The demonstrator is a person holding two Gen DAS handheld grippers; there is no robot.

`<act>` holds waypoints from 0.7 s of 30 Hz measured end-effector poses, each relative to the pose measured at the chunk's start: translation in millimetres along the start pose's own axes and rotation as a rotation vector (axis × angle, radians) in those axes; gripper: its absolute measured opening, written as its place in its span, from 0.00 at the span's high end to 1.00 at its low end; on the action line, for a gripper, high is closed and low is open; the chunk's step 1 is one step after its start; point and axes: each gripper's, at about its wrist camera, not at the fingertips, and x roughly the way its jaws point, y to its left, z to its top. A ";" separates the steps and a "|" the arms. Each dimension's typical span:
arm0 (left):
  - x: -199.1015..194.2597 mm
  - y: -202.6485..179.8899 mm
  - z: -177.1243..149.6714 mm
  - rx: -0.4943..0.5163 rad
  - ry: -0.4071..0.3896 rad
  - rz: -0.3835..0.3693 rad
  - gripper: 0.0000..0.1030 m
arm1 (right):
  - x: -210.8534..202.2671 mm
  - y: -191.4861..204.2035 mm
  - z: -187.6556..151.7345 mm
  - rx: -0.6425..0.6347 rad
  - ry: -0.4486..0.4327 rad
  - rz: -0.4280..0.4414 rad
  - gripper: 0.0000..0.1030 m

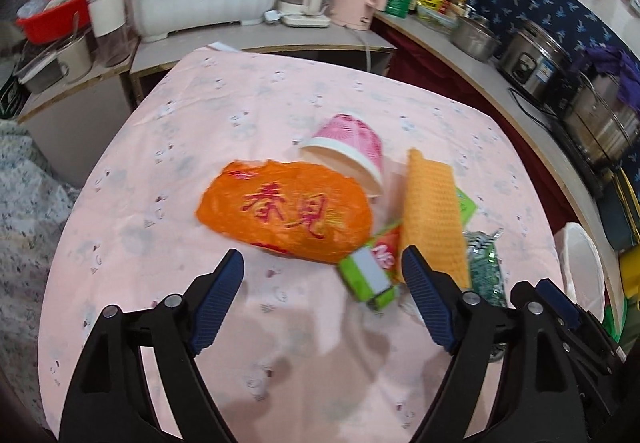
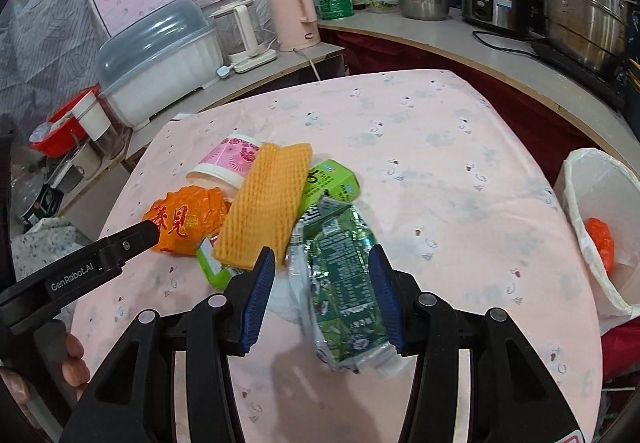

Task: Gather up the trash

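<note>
Blue-padded left hand-held gripper (image 1: 322,267) wide apart, empty, right hand-held gripper (image 2: 322,267) seemingly straddling green packet (image 2: 344,291).

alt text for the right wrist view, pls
The open right gripper straddles a flattened green carton on a pink tablecloth, beside a pile holding a yellow mesh sleeve, orange bag and pink paper cup. A white-lined bin stands at right.
</note>
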 end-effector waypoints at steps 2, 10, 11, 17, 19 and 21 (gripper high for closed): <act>3.8 11.4 2.6 -0.022 0.006 0.009 0.23 | 8.5 11.9 1.7 -0.015 0.010 0.010 0.54; 23.5 43.7 13.8 -0.099 0.033 0.037 0.16 | 41.4 47.0 15.2 -0.053 0.032 0.032 0.45; 26.5 46.1 15.9 -0.107 0.036 0.038 0.16 | 46.3 51.4 17.5 -0.058 0.034 0.034 0.45; 52.1 51.0 27.6 -0.112 0.065 0.051 0.14 | 76.0 62.9 20.5 -0.076 0.067 0.020 0.44; 63.5 48.9 29.9 -0.106 0.088 0.050 0.14 | 84.0 62.2 18.6 -0.078 0.078 0.011 0.41; 72.7 45.4 30.8 -0.097 0.100 0.053 0.13 | 88.0 61.1 16.2 -0.085 0.072 -0.007 0.39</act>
